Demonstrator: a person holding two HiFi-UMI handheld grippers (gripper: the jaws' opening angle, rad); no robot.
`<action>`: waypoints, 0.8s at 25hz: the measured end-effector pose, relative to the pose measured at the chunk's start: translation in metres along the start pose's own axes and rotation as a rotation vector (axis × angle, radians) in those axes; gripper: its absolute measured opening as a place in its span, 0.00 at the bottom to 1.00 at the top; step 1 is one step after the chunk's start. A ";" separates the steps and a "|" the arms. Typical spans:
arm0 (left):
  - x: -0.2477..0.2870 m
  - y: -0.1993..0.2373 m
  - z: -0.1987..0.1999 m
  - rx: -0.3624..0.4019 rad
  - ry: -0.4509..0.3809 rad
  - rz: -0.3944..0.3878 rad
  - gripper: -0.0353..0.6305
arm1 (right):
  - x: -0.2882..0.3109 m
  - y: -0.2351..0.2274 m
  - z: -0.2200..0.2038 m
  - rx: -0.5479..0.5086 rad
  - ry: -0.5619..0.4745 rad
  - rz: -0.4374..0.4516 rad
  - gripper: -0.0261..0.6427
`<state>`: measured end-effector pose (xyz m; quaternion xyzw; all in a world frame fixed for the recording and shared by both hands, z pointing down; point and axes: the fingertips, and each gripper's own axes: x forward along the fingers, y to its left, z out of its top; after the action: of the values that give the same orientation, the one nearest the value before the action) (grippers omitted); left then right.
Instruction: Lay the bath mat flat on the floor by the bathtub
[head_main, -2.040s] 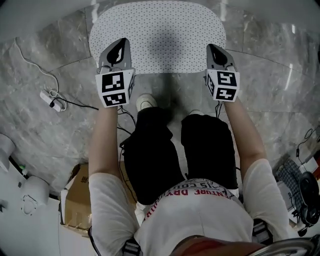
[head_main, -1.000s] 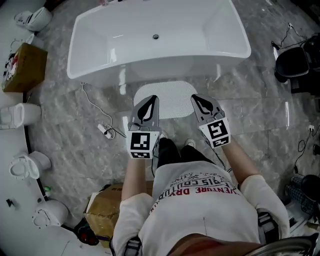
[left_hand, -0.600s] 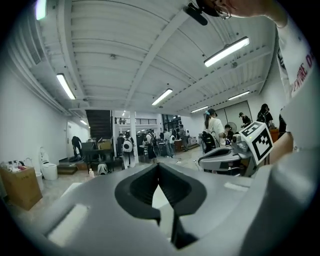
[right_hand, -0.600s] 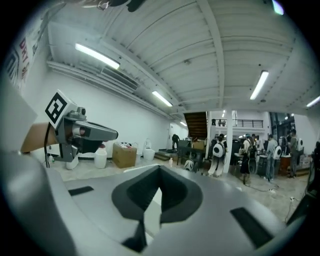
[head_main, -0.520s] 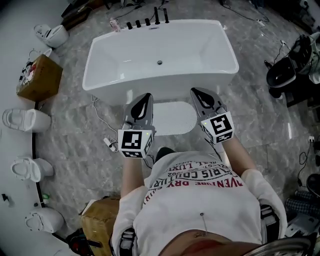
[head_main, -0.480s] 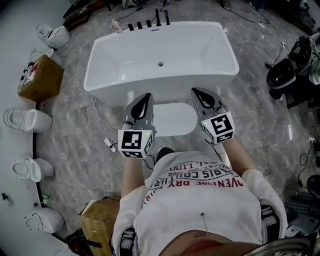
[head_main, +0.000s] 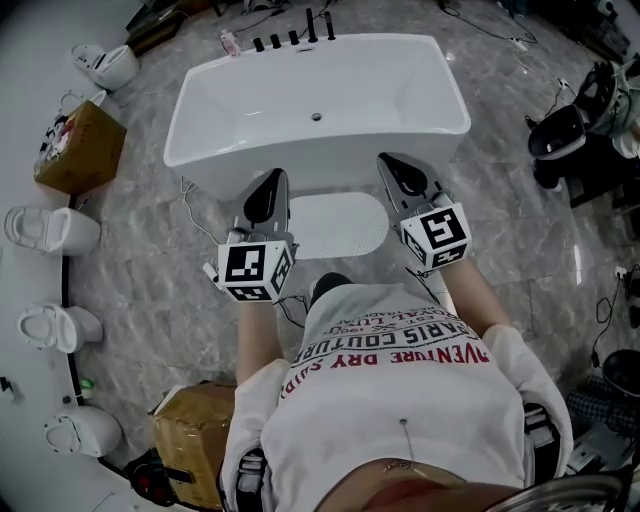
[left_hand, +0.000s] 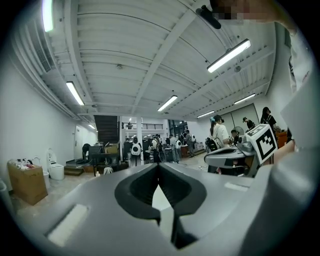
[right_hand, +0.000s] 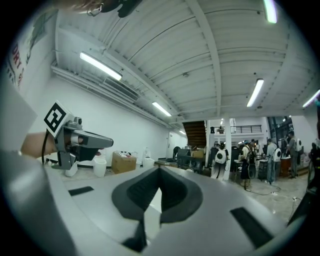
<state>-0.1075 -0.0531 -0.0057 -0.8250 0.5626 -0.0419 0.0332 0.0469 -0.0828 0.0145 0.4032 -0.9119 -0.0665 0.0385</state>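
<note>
The white dotted bath mat (head_main: 336, 225) lies flat on the grey marble floor, right against the near side of the white bathtub (head_main: 316, 100). Both grippers are held up high above it, pointing forward. My left gripper (head_main: 270, 186) hangs over the mat's left end and my right gripper (head_main: 390, 163) over its right end. Both have their jaws shut with nothing between them. The left gripper view (left_hand: 159, 172) and the right gripper view (right_hand: 160, 175) look level across the hall, and the mat is not in either.
A cardboard box (head_main: 78, 150) and several toilets (head_main: 50, 230) line the left wall. A power strip with its cable (head_main: 211, 272) lies left of the mat. Another box (head_main: 195, 440) sits behind the person. Black chairs (head_main: 555, 130) stand at the right. People stand far off (left_hand: 150, 147).
The view has risen from close above the mat to standing height. Both grippers have lifted off the mat, which stays flat by the tub. The left gripper drifted slightly left.
</note>
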 end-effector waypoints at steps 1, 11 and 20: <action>0.000 -0.002 -0.001 0.001 0.003 -0.002 0.07 | -0.002 0.000 -0.002 0.008 0.001 -0.003 0.05; -0.007 -0.027 -0.005 0.018 0.025 -0.034 0.07 | -0.025 0.001 -0.006 -0.003 0.005 -0.032 0.05; -0.023 -0.027 0.011 0.040 0.013 -0.044 0.07 | -0.039 0.010 0.000 0.015 -0.006 -0.040 0.05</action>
<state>-0.0898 -0.0222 -0.0144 -0.8360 0.5436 -0.0593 0.0450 0.0656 -0.0476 0.0156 0.4217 -0.9041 -0.0617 0.0317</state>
